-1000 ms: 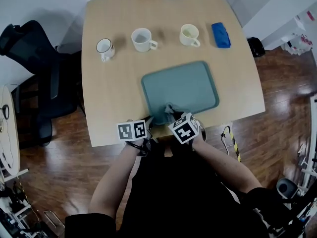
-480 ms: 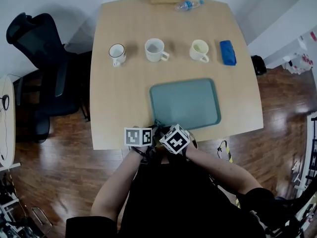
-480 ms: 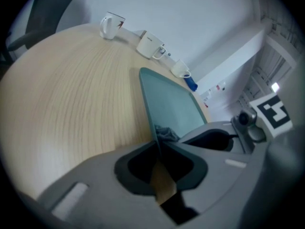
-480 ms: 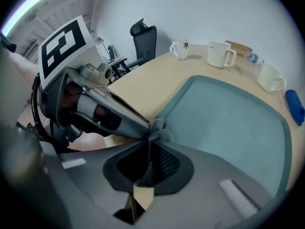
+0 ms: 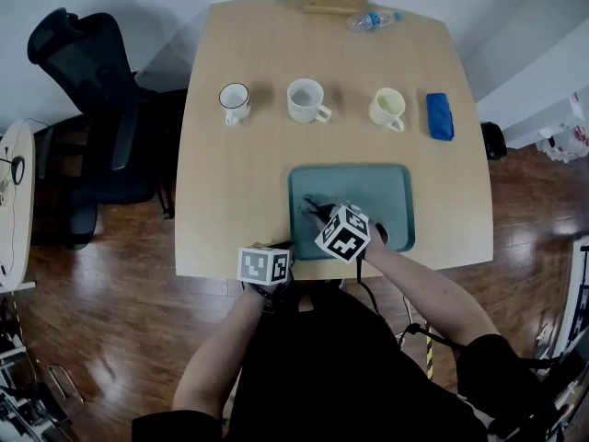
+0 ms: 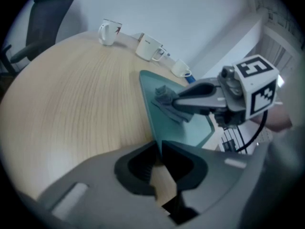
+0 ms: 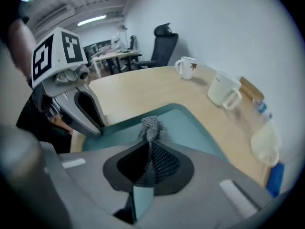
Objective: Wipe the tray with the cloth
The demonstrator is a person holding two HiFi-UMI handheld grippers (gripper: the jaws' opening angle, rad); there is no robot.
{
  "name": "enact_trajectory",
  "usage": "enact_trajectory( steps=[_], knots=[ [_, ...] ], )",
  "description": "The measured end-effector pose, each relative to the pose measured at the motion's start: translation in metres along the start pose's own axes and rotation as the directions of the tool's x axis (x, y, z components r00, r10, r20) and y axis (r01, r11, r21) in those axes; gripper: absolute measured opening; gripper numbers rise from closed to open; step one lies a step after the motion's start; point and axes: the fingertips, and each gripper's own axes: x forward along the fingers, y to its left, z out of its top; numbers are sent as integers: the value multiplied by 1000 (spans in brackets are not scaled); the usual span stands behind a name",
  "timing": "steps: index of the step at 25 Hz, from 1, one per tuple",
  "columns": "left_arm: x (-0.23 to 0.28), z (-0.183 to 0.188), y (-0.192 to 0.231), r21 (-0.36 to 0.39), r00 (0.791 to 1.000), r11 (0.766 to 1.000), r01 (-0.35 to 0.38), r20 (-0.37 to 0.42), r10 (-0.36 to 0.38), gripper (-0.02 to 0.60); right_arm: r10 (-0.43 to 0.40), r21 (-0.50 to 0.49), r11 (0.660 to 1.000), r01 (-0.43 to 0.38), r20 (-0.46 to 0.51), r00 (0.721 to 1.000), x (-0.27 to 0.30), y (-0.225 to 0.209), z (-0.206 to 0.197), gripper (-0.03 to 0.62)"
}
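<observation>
Left gripper (image 6: 158,147): jaws closed, apparently pinching the near-left corner of the teal tray (image 5: 368,187). Grey knit cloth (image 7: 151,125), bunched, rests on the tray's near-left part, clamped in the right gripper (image 7: 148,151). Mug (image 7: 187,66) bears a red mark, too small to read.

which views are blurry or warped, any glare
Head view: sharp, glare patches on the dark wooden floor. Left gripper view: strong fisheye, black corners, jaws on the teal plastic tray rim soft. Right gripper view: same fisheye; grey knitted cloth crisp, pale mug at the rim smeared.
</observation>
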Motion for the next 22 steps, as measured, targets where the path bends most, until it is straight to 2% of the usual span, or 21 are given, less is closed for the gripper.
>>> enact_trajectory(
  steps=[1,3,5,7,10,13,17,22],
  knots=[
    [0,0,-1,3,1000,1000,2,0,-2,44,-27,-107,994,26,-8,1000,5,-13,6,26],
    [0,0,-2,9,1000,1000,8,-5,-8,44,-86,-280,957,79,-12,996,16,-41,20,26],
    [1,1,-2,13,1000,1000,11,-11,-11,44,-117,-369,923,106,-9,993,27,-64,35,26],
    [1,2,-2,15,1000,1000,10,-11,-10,44,-122,-406,908,107,-12,992,37,-78,46,26],
    [1,2,0,11,1000,1000,12,-5,-12,44,-103,-436,897,80,-28,994,43,-76,49,26],
    [-1,-1,2,2,1000,1000,22,-7,-22,44,-53,-455,890,30,-39,998,41,-50,40,26],
    [-1,0,2,10,1000,1000,29,-12,-29,44,89,-398,911,-108,-66,994,25,5,19,26],
    [1,-1,2,22,999,999,34,-16,-33,44,259,-309,908,-281,-111,959,5,72,-12,26]
  ],
)
